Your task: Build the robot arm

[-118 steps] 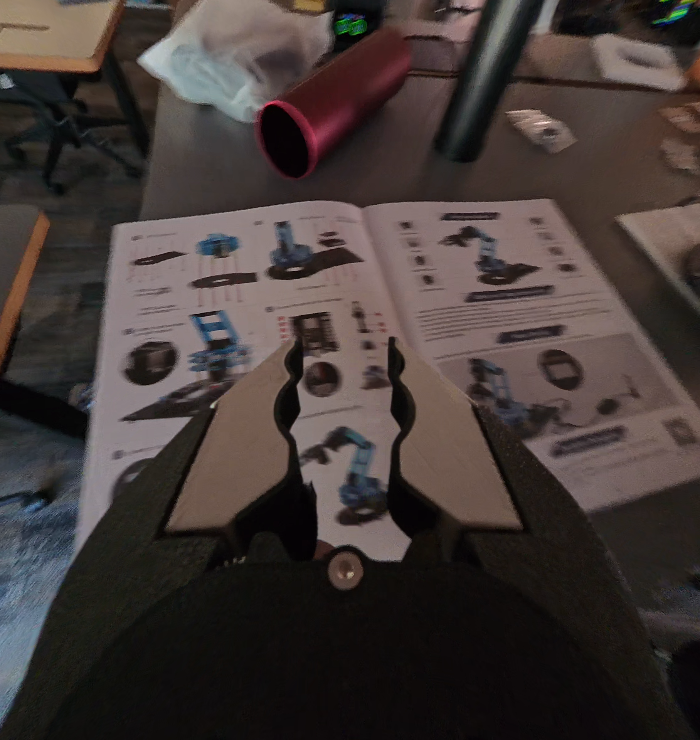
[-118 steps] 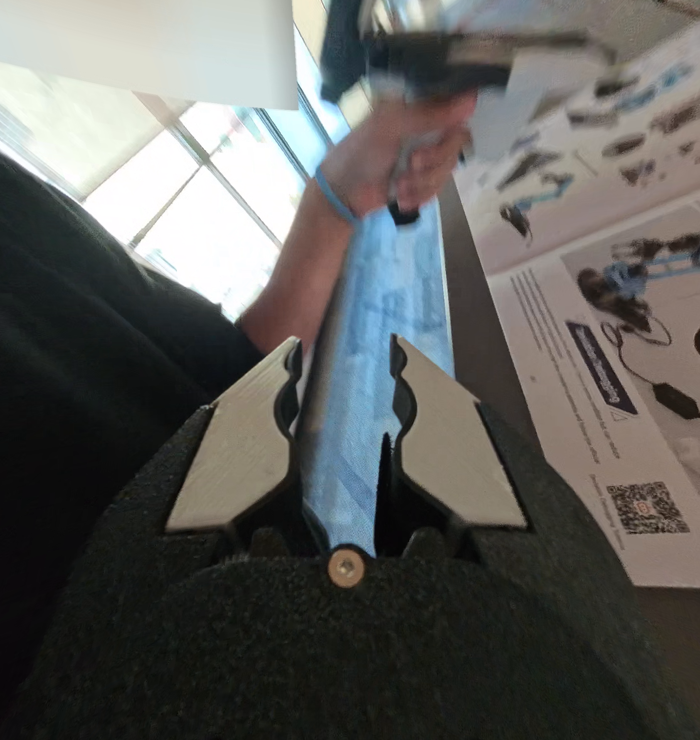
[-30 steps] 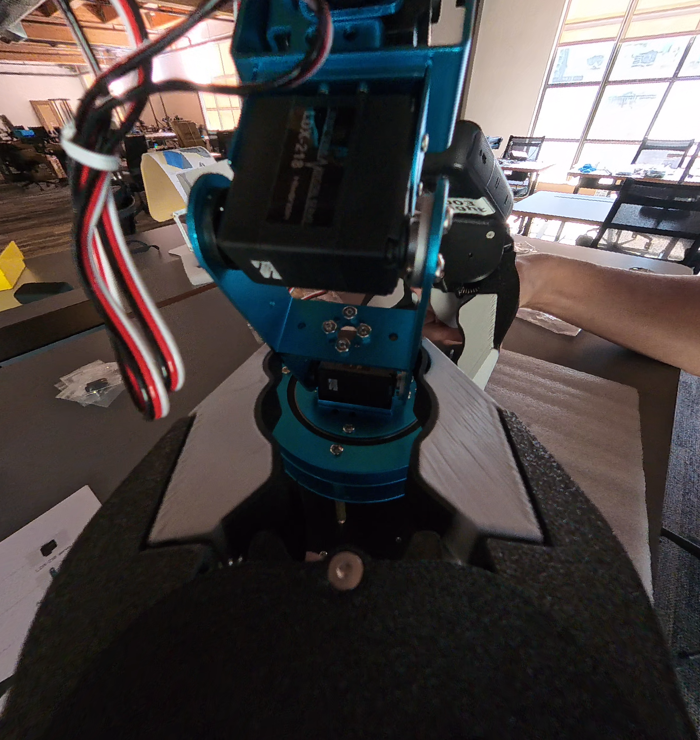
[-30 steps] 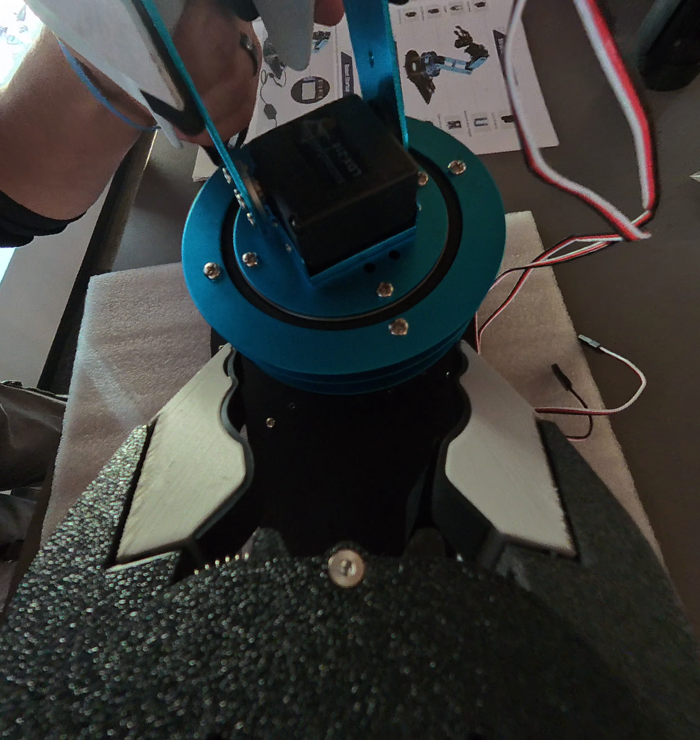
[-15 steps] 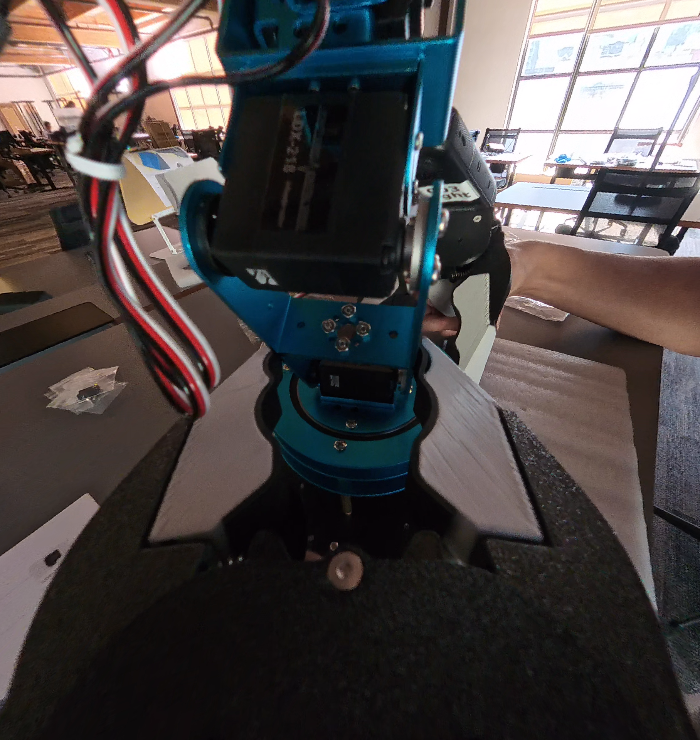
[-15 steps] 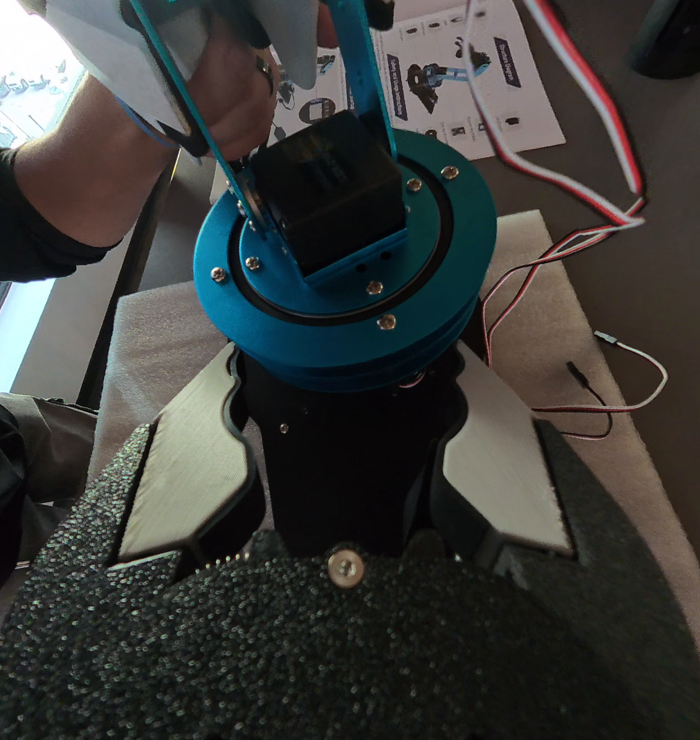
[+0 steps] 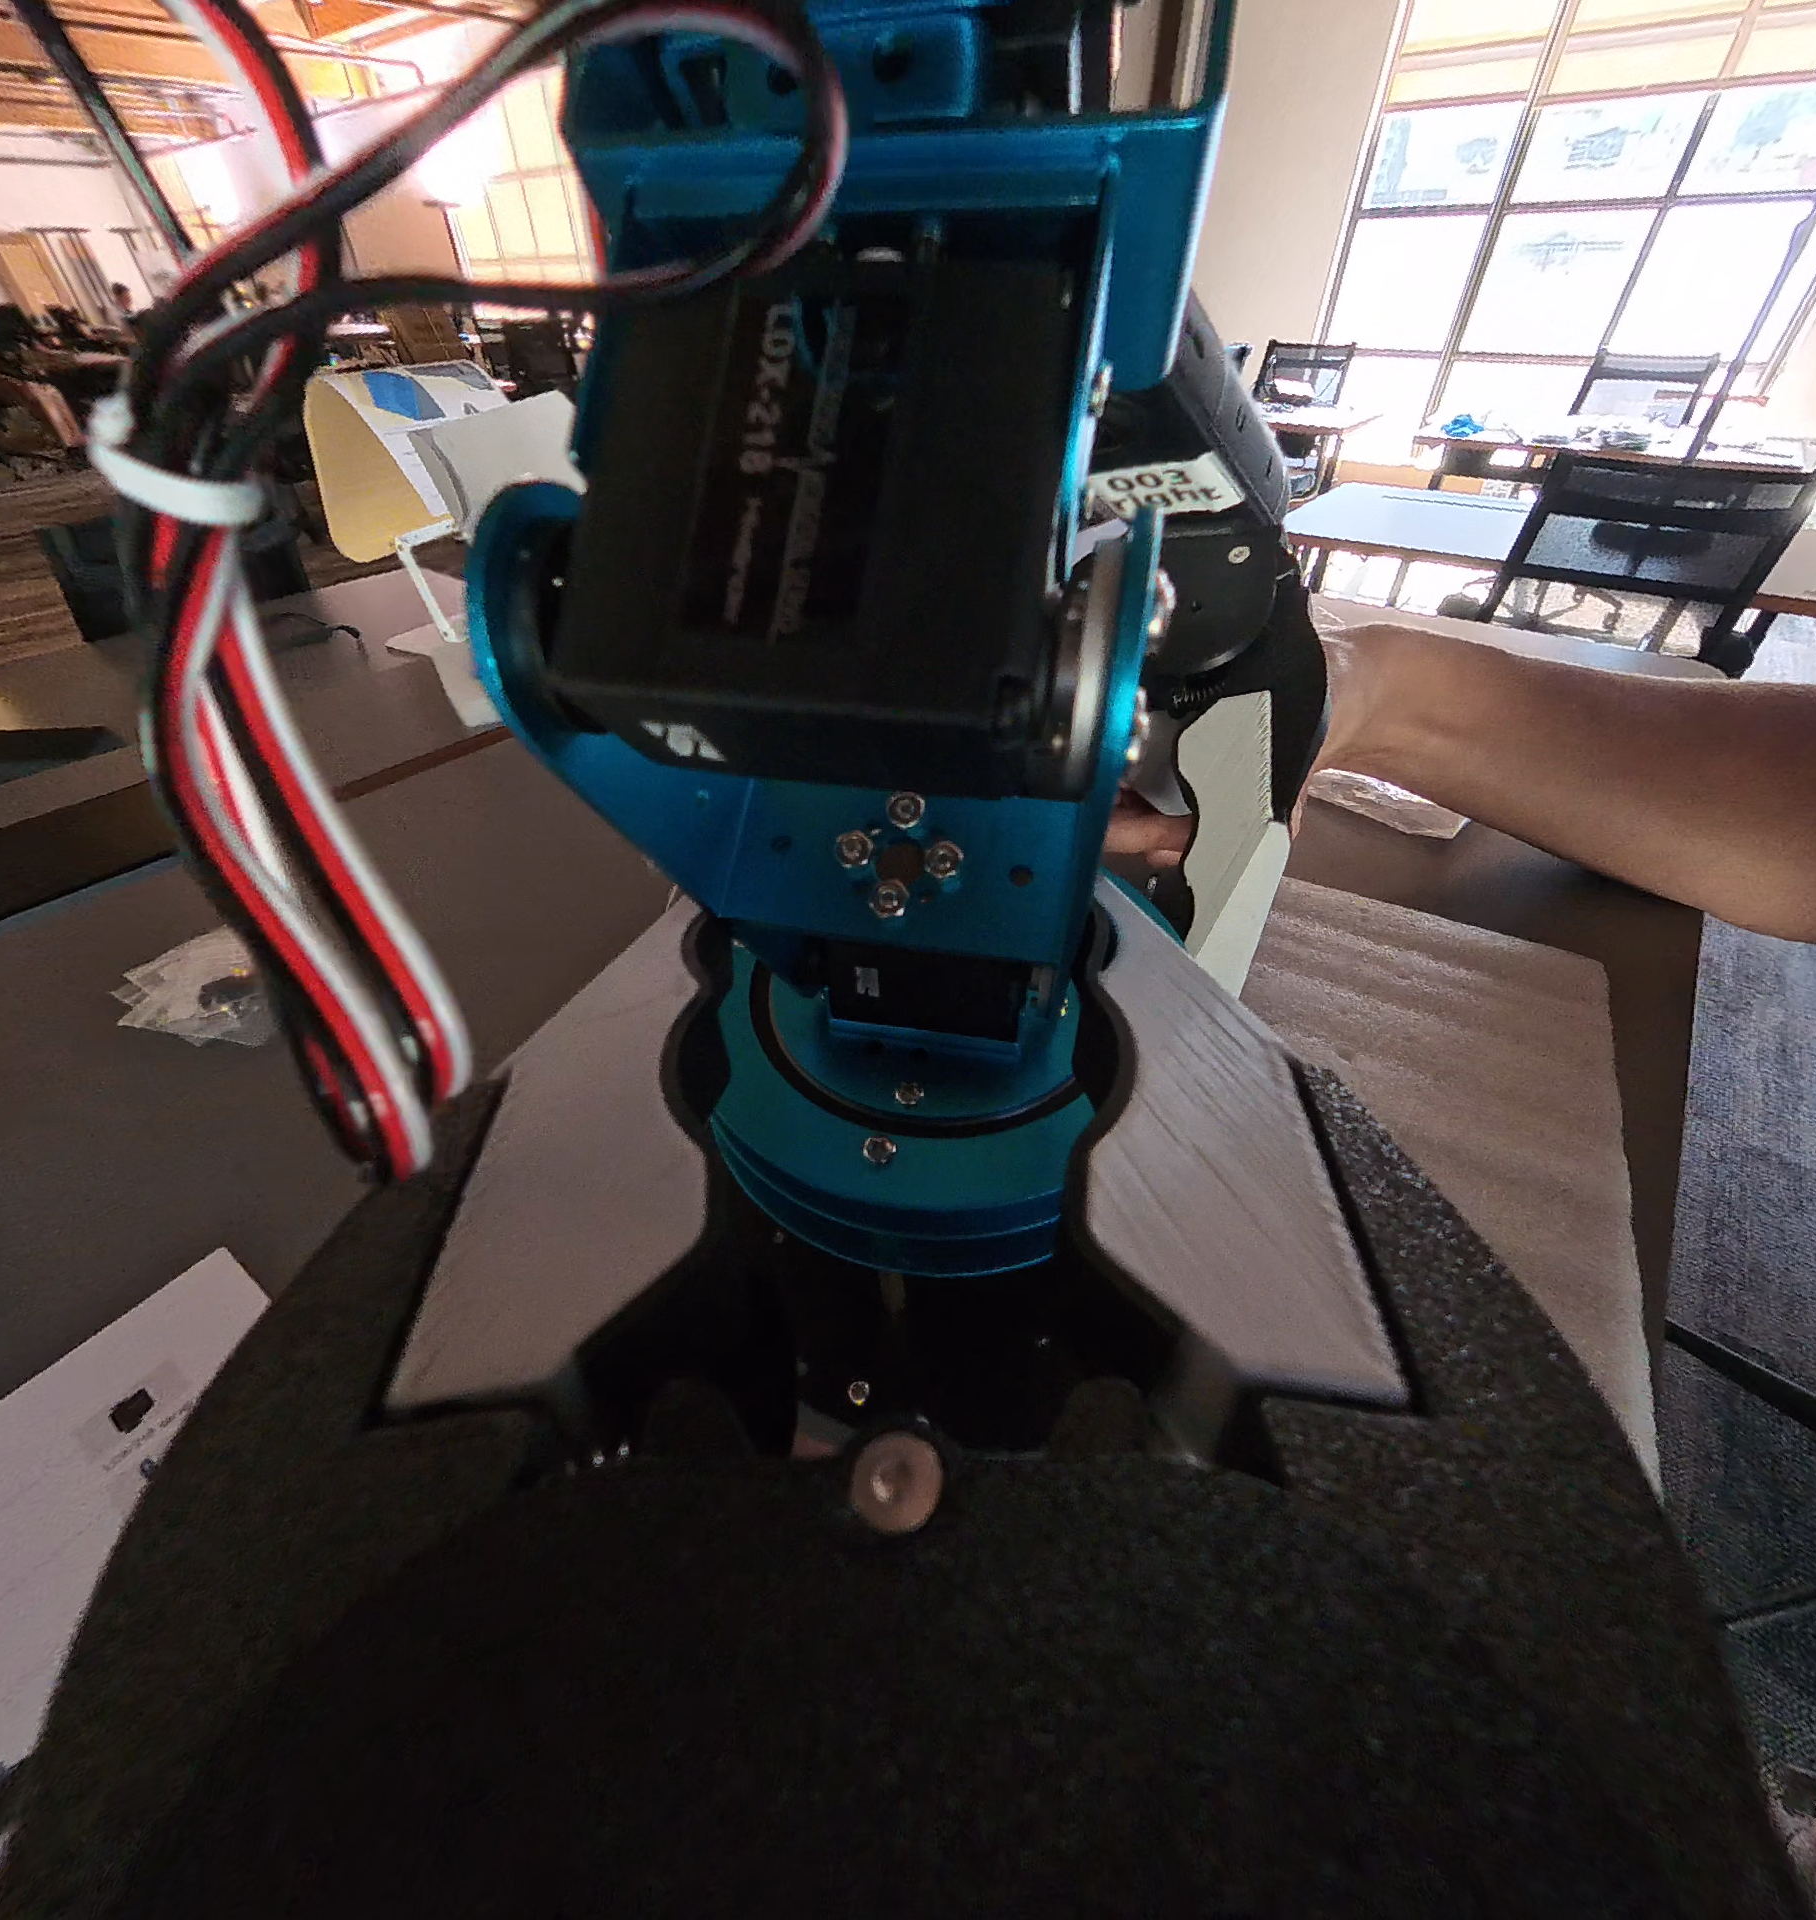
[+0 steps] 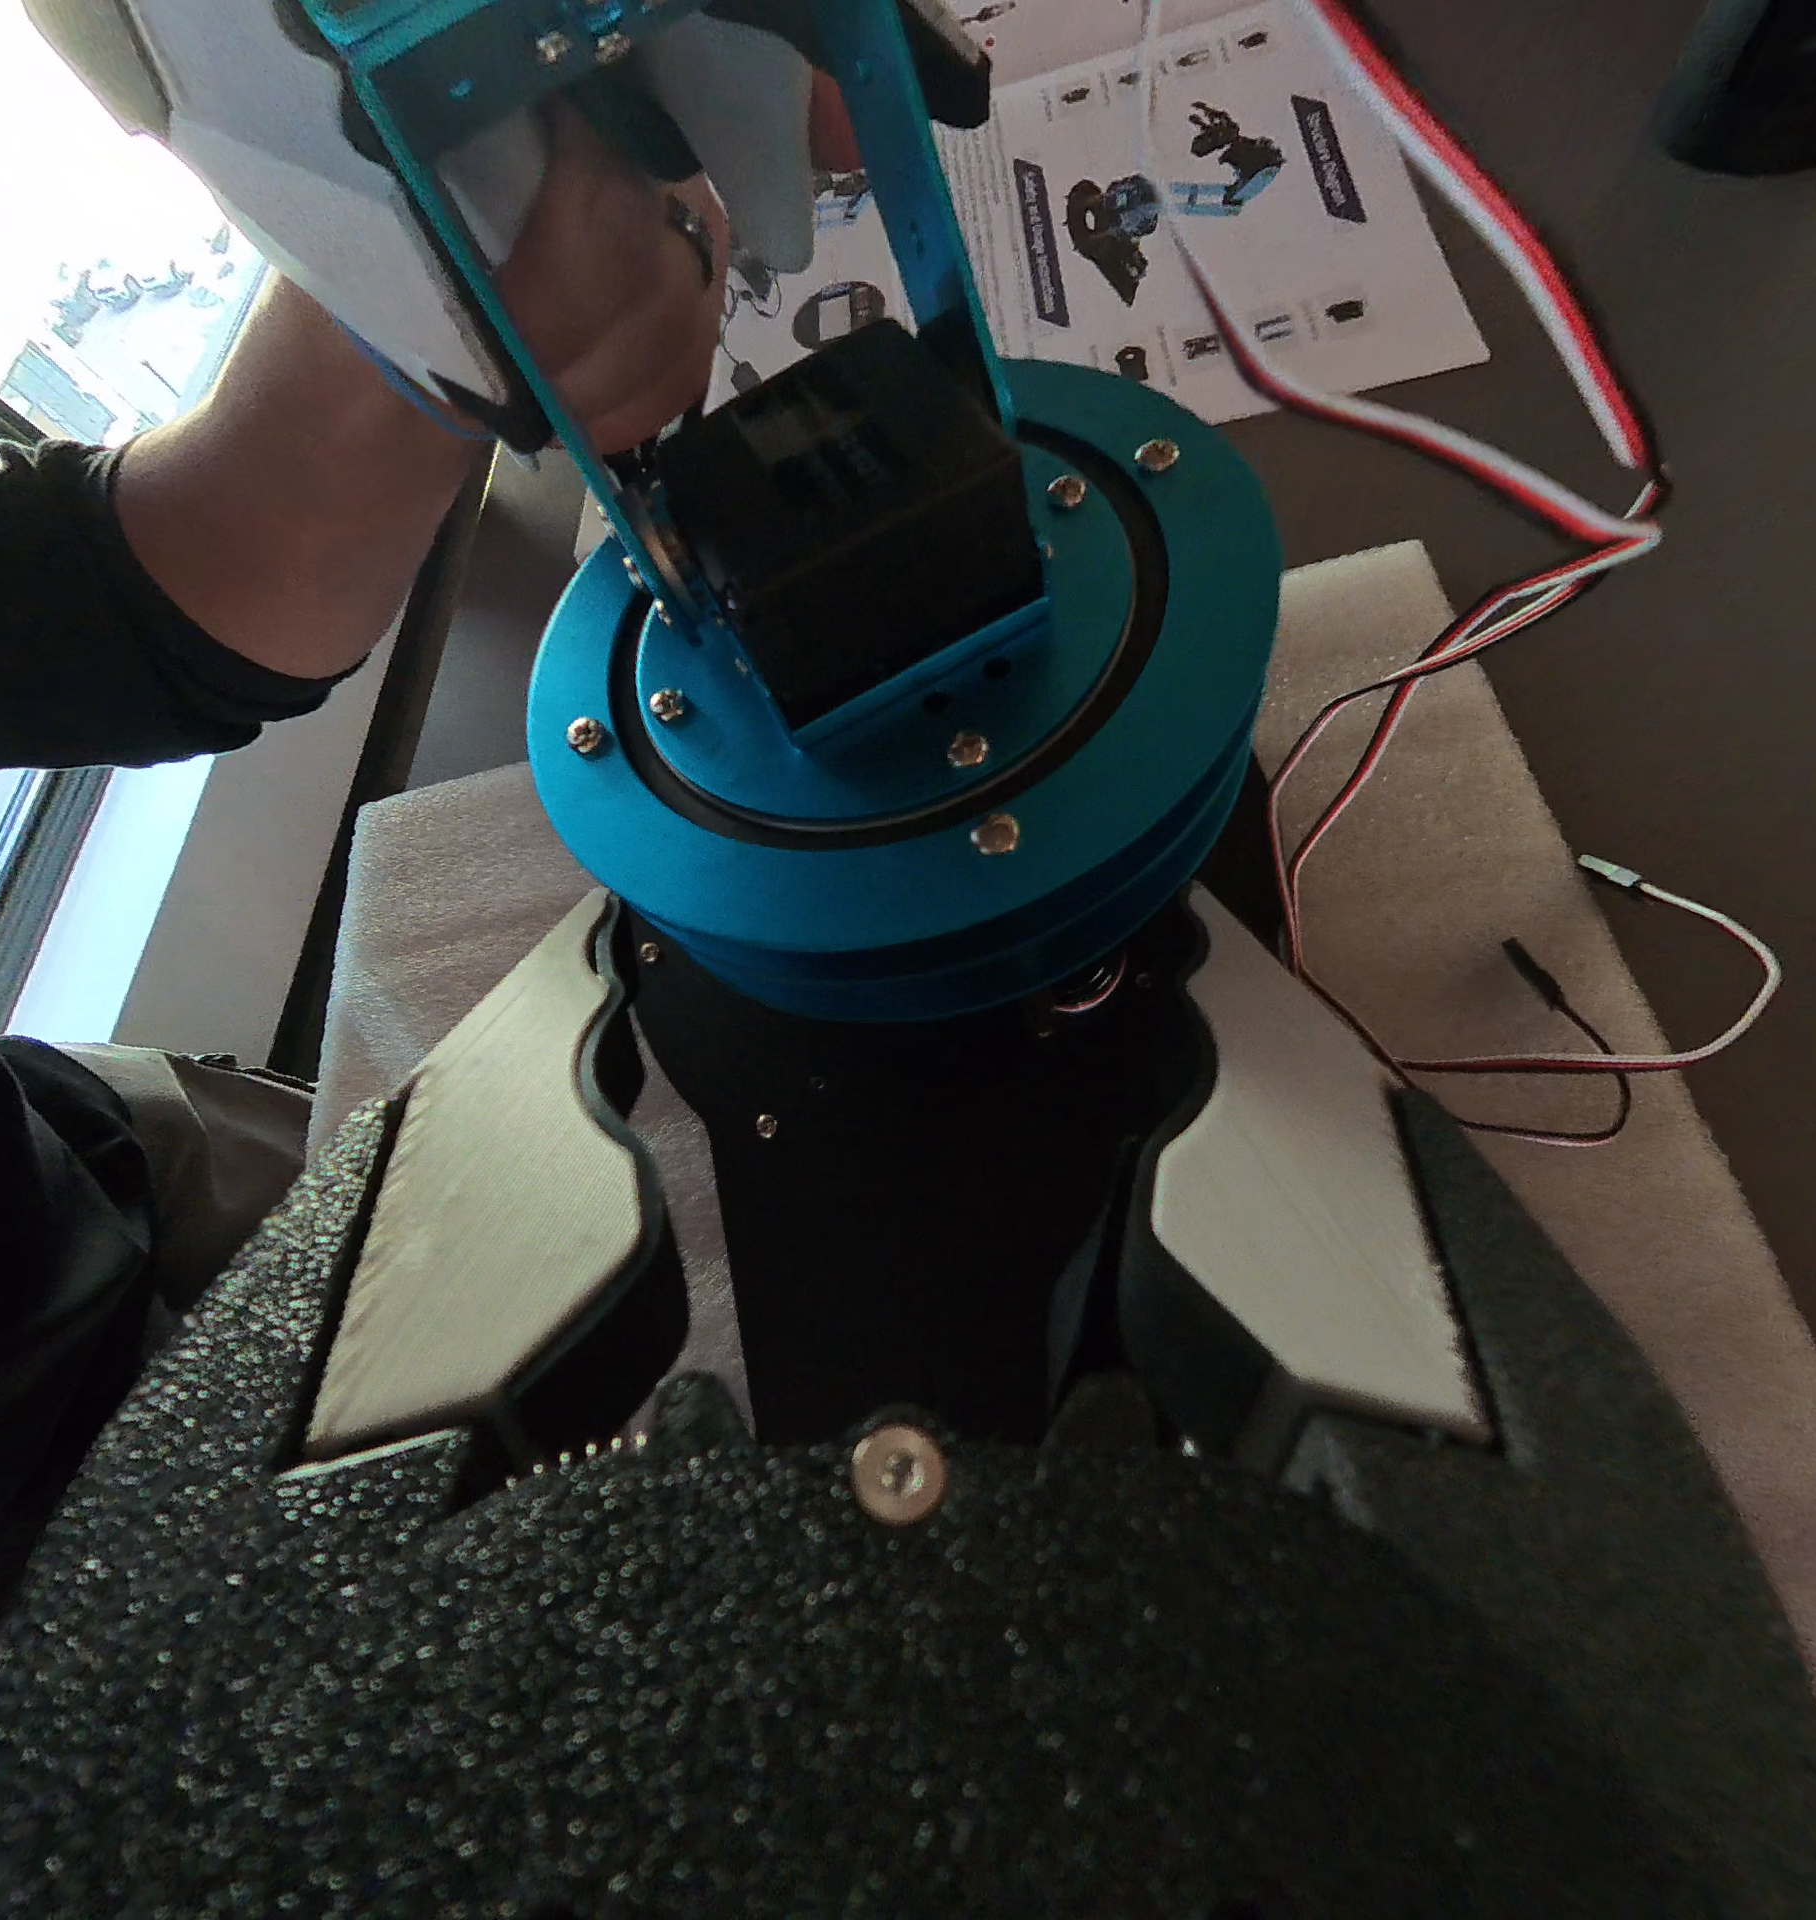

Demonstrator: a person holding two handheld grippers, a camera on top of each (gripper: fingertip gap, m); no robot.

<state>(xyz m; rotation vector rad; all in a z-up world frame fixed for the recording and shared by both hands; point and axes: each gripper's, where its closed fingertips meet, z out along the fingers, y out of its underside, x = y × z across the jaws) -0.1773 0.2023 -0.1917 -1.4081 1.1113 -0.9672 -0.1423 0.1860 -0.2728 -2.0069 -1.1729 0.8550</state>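
Blue robot arm upright on foam pad near surface's edge, round base flanked by left hand-held gripper, black plate by right hand-held gripper, grips unconfirmable.

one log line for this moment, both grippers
left gripper: shut on blue round base | right gripper: shut on black base plate | underneath: foam pad | nearby: servo wires, instruction sheet

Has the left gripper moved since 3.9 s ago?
Yes. The left gripper went right, off the manual; its tongs now clasp the blue turntable base.
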